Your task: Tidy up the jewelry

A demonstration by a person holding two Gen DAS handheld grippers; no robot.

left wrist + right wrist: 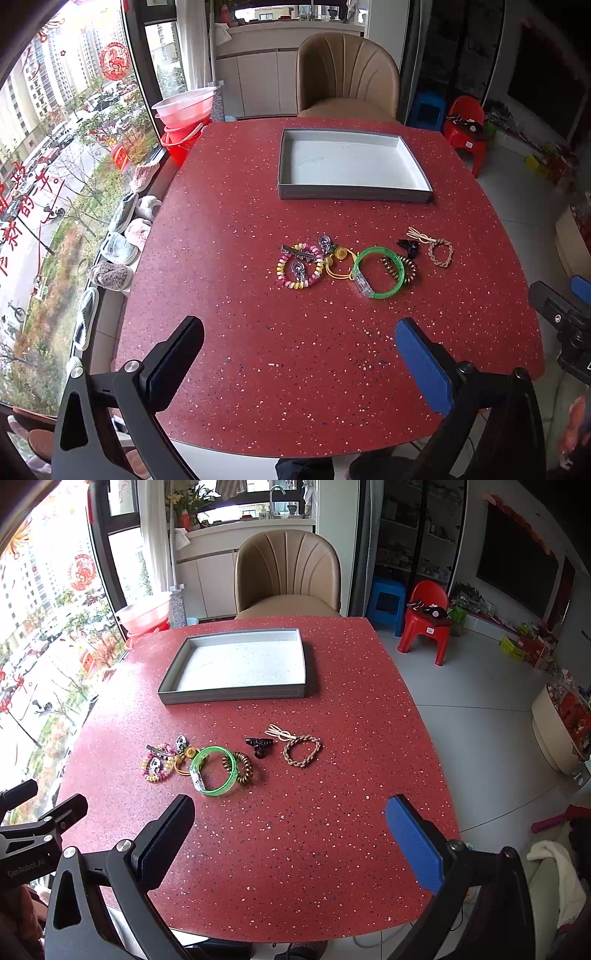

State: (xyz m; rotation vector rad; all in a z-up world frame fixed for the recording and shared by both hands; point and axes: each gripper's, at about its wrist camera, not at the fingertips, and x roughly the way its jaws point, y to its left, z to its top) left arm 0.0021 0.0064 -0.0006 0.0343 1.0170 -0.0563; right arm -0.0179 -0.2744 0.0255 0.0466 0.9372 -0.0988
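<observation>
Two tools hang over a red speckled worktop (pixel 258 350), and both are wide apart with nothing between their fingers. The left tool (pixel 299 354) is low at 6 o'clock in its own view. The right tool (pixel 290 834) is low at 6 o'clock in its own view too.

The jewelry lies in a row near the middle of the worktop. At the left end is a pink and yellow bead bracelet (pixel 298 270) with a shiny clip (pixel 298 270) lying inside its ring and a grey hair pin (pixel 295 252) across its top. Just to the right is another shiny clip (pixel 325 243), and beside it a yellow hair tie with a flower (pixel 340 258). Next comes a green bangle (pixel 378 272) with a clear part at 7 o'clock. It touches the yellow tie on its left and leans on a brown coil hair tie (pixel 404 269) on its right. Up at 1 o'clock from the coil is a small black claw clip (pixel 409 246). At the right end lies a brown braided bracelet (pixel 440 253), with a thin cream loop (pixel 419 234) touching it at 10 o'clock.

Farther back, at 12 o'clock from the row, sits a grey tray (pixel 354 194) with a white floor. It is well apart from the jewelry. Behind the worktop stands a tan chair (pixel 347 74). To the right of it, on the floor, is a small red chair (pixel 467 127).
</observation>
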